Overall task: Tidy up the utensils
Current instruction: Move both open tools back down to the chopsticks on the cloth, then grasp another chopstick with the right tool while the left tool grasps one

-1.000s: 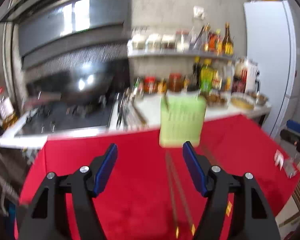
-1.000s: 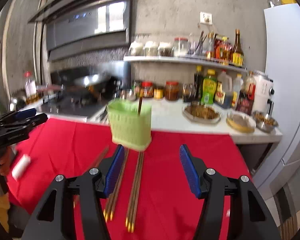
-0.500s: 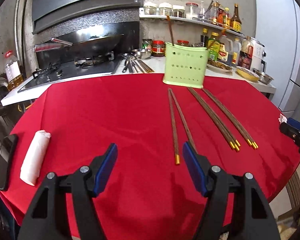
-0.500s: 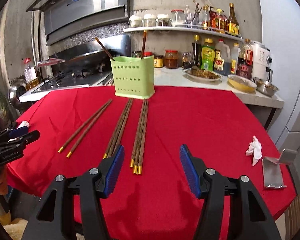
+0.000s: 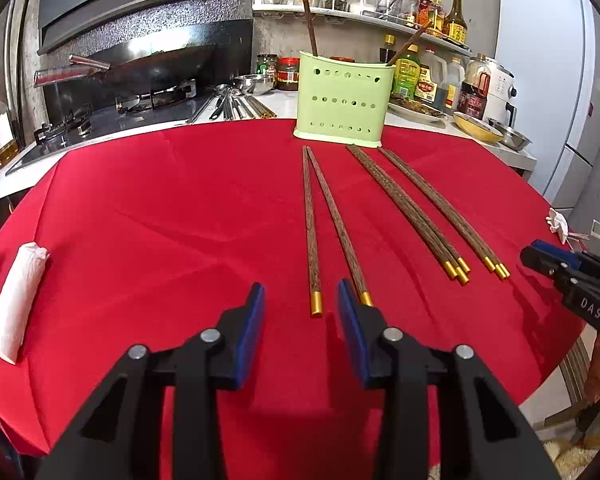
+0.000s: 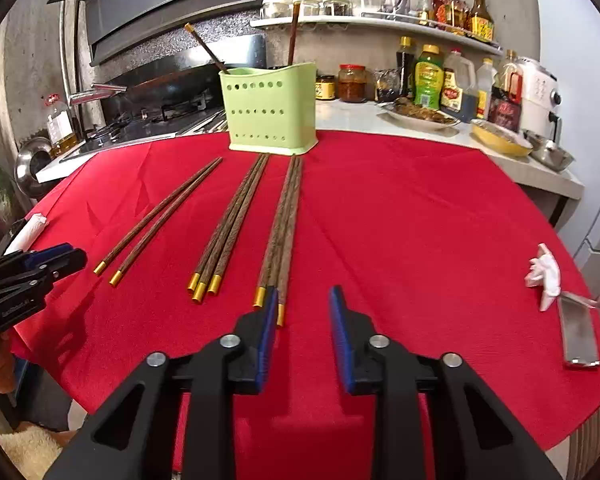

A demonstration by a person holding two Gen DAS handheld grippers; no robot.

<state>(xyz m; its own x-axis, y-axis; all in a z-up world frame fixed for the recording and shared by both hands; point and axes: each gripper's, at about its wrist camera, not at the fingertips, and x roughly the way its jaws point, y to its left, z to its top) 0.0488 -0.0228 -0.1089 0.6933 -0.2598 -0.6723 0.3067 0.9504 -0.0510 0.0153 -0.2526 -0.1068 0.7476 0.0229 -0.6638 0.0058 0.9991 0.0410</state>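
Both jaws have narrowed yet grasp nothing: left hand-held gripper (image 5: 300, 300) straddles chopsticks (image 5: 312, 232); right hand-held gripper (image 6: 303, 304) beside them.

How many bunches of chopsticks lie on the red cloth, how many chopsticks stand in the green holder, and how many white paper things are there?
Chopstick bunches on the red cloth: 3 (left bunch, middle bunch, right bunch)
Standing chopsticks in the green holder: 2
White paper things: 2 (rolled towel, crumpled tissue)
Total: 7
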